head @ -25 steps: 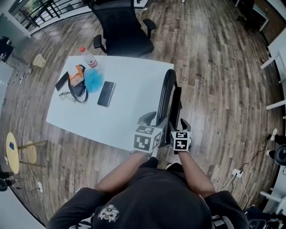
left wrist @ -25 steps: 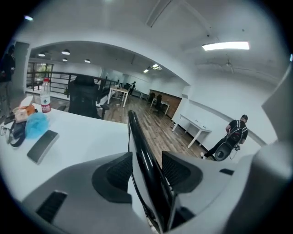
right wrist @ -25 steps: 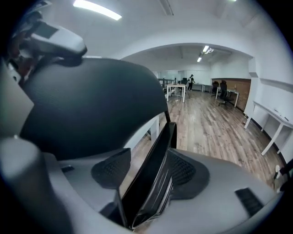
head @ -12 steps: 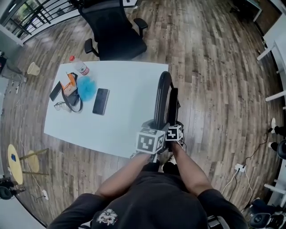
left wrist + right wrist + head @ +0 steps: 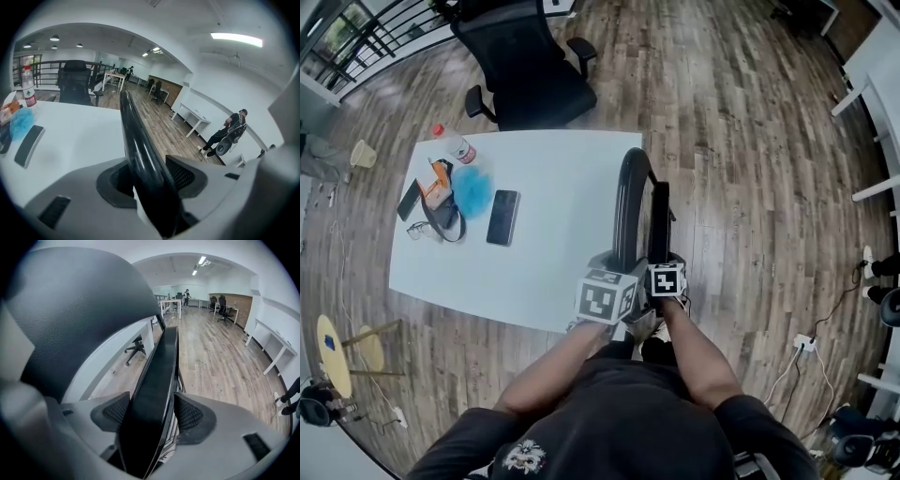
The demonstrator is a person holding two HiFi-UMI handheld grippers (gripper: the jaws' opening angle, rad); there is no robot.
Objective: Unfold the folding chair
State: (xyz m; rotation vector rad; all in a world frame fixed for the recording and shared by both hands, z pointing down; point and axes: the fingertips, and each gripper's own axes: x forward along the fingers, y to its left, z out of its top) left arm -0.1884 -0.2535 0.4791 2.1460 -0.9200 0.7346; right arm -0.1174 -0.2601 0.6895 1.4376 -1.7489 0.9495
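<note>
Reaching forward and down from the person's chest, both bare forearms run close together. The left gripper point(image 5: 616, 263) slants down onto the folding chair point(image 5: 629, 192), which stands folded flat on the wooden floor point(image 5: 750, 169), just beside the right edge of the white table point(image 5: 553, 267). Its jaws are clamped on the chair's curved black rim point(image 5: 136, 150), one pad on each side. Just right of it, the right gripper point(image 5: 662, 257) points more steeply down. Its jaws have just been opening and stand wide, with the chair's flat black panel point(image 5: 157, 390) between them and both pads against its faces. On the table's left part lie glasses point(image 5: 417, 231), an orange packet point(image 5: 439, 176), a blue puff point(image 5: 472, 190) and a dark phone point(image 5: 502, 217), with a red-capped bottle point(image 5: 452, 143) at the far corner. A black office chair point(image 5: 530, 70) sits beyond the table, and white desks point(image 5: 867, 84) edge the room at the right.
</note>
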